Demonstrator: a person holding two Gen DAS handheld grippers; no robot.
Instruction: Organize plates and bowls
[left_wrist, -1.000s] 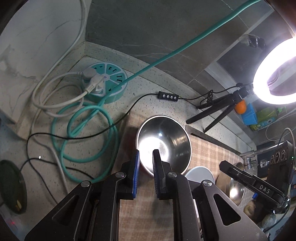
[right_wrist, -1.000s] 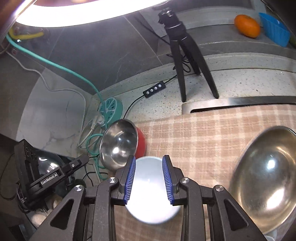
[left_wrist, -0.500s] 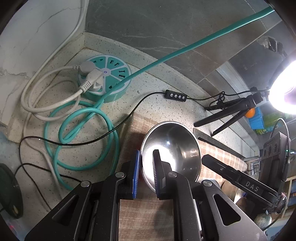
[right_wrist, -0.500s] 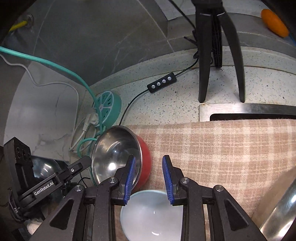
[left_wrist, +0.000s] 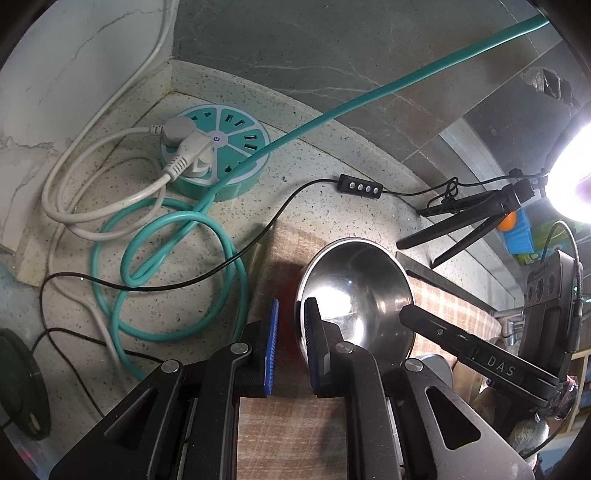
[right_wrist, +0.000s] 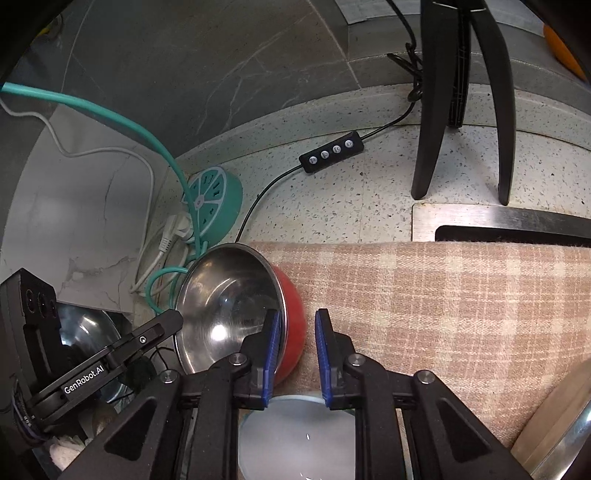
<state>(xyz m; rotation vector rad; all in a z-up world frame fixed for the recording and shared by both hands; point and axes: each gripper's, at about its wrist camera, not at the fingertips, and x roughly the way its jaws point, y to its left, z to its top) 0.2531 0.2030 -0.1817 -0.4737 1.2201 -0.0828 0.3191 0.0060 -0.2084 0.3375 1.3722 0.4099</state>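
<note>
Both claws have closed in on the steel bowl (right_wrist: 229, 306): left claw (left_wrist: 290, 332) and right claw (right_wrist: 295, 347), jaws apart, straddle opposite rims, ready to lift.

The steel bowl (right_wrist: 229, 306) is polished, mirror-bright metal inside with a glossy red outer shell, resting on a soft woven checked cloth (right_wrist: 443, 295) over a speckled, matt stone desk (left_wrist: 314, 173), near the smooth rubbery teal cable (left_wrist: 177, 258) and the matt black plastic tools with ribbed blue pads (left_wrist: 272, 343).
</note>
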